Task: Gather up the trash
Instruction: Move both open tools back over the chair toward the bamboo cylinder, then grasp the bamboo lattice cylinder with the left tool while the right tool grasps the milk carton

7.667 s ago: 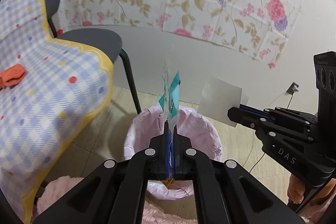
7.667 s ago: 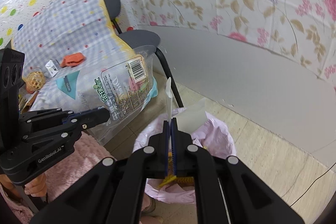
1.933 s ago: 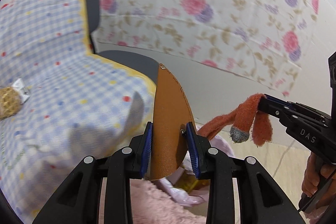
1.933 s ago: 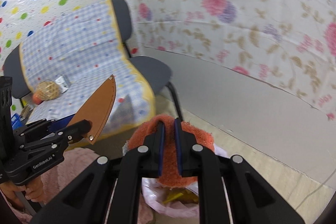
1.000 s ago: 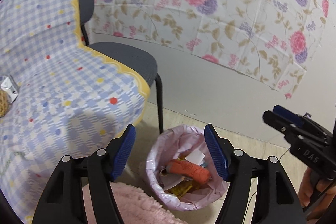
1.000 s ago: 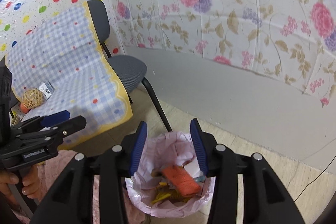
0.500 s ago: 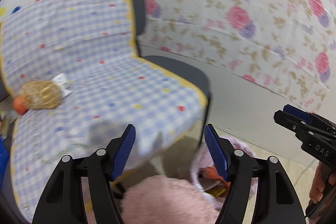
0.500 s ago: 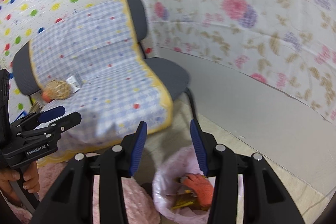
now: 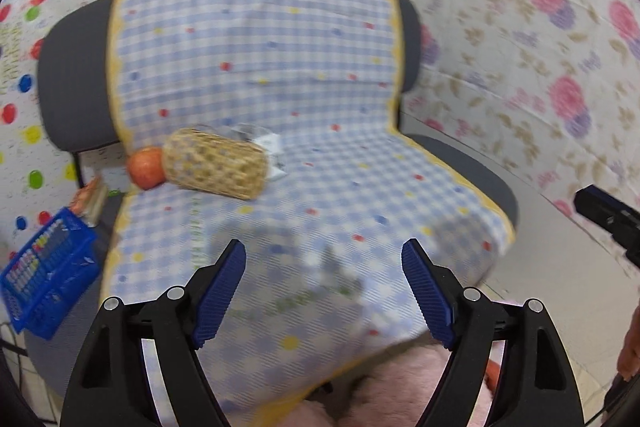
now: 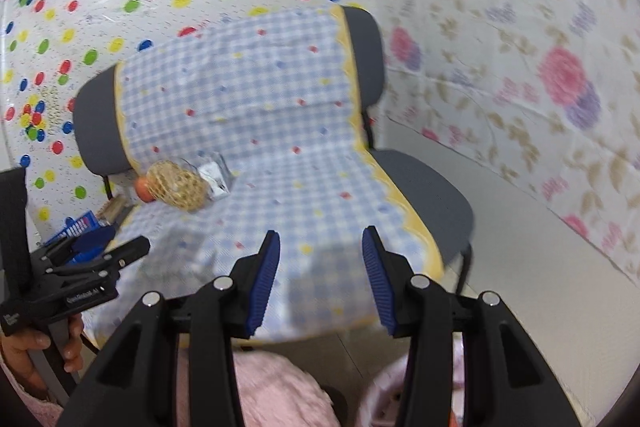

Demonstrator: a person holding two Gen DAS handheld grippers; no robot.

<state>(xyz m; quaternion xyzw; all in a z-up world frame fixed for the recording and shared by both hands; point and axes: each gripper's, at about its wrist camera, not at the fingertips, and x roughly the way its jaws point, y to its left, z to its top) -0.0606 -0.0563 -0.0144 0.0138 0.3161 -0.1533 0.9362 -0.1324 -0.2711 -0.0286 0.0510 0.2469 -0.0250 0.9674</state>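
Observation:
My left gripper (image 9: 324, 283) is open and empty above the front of the chequered cloth (image 9: 320, 187) on the chairs. My right gripper (image 10: 320, 267) is open and empty too. It also shows at the right edge of the left wrist view (image 9: 612, 223), and the left one shows in the right wrist view (image 10: 100, 251). At the back left of the cloth lie a yellow foam net (image 9: 216, 163) (image 10: 176, 187), an orange fruit (image 9: 146, 167) (image 10: 142, 189) and a crumpled silvery wrapper (image 9: 268, 147) (image 10: 214, 175). The pink bin bag (image 10: 384, 399) peeks out at the bottom.
Two grey chairs (image 10: 424, 183) stand side by side under the cloth against papered walls. A blue basket (image 9: 44, 275) sits on a chair at the left. Pink fluffy fabric (image 10: 272, 395) fills the bottom of both views. The floor (image 10: 552, 307) lies to the right.
Both grippers have swung left and up from the bin toward the chairs. The net, fruit and wrapper are now nearer the centre. Both grippers stay open and empty.

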